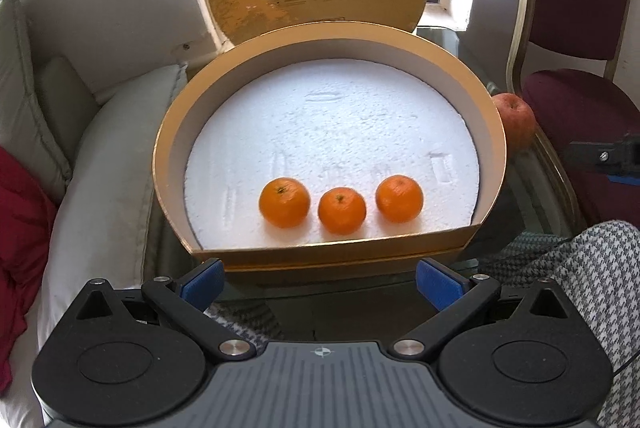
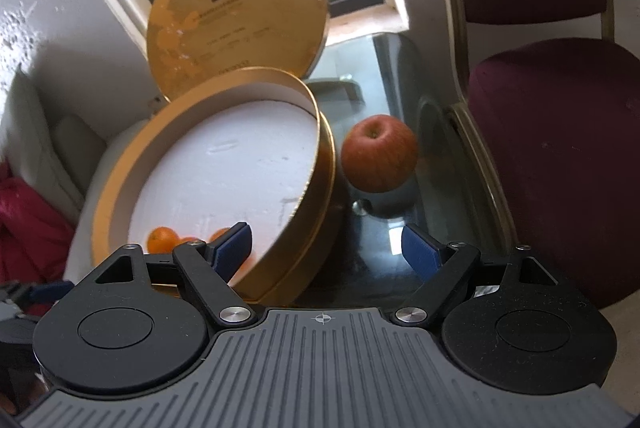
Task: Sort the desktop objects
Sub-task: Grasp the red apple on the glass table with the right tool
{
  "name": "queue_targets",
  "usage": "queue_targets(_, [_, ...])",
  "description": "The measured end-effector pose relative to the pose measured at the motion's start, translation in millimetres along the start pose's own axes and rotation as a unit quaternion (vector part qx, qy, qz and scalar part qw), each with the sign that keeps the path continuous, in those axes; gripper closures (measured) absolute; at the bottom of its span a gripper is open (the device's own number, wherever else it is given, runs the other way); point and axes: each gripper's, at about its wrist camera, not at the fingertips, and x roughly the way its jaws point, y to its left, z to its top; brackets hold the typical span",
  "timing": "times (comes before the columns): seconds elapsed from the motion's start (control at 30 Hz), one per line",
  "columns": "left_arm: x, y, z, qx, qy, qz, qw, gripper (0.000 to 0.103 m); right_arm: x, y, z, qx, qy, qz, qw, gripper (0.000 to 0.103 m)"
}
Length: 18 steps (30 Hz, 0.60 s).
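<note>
The apple point(image 2: 378, 152) sits on the glass table point(image 2: 400, 68), just beside the right wall of the gold box point(image 2: 320, 180) and outside it. Three oranges point(image 1: 342, 210) already lie in a row on the white foam point(image 1: 332, 132) near the box's front edge, so the step in hand looks to be fetching the apple and adding it to them.

To do it well, the right claw point(image 2: 326, 248) should go forward and a little right, so that the apple lands squarely between the blue pads point(image 2: 418, 248). The fruit is round and smooth, so the pads should close across its widest part, not near the top where it would squirt out. The box wall is very close to the apple's left side; the left pad needs to slip into that narrow space without nudging the box. Then lift high enough to clear the rim and set the apple on bare foam behind the oranges, where there is plenty of room. The lid point(image 2: 236, 16) leans upright at the back and should be left alone.

The right claw is spread wide and holds nothing; it is still short of the apple. The left claw point(image 1: 320, 284) is likewise wide open and empty, hovering just before the box's flat front wall without touching it.
</note>
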Motion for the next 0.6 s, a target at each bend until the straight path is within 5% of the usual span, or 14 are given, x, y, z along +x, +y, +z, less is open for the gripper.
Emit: queue_targets(0.6, [20.7, 8.0, 12.8, -0.044, 0.019, 0.023, 0.9986, 0.001, 84.8, -41.1, 51.1, -0.061, 0.027, -0.033, 0.997, 0.015])
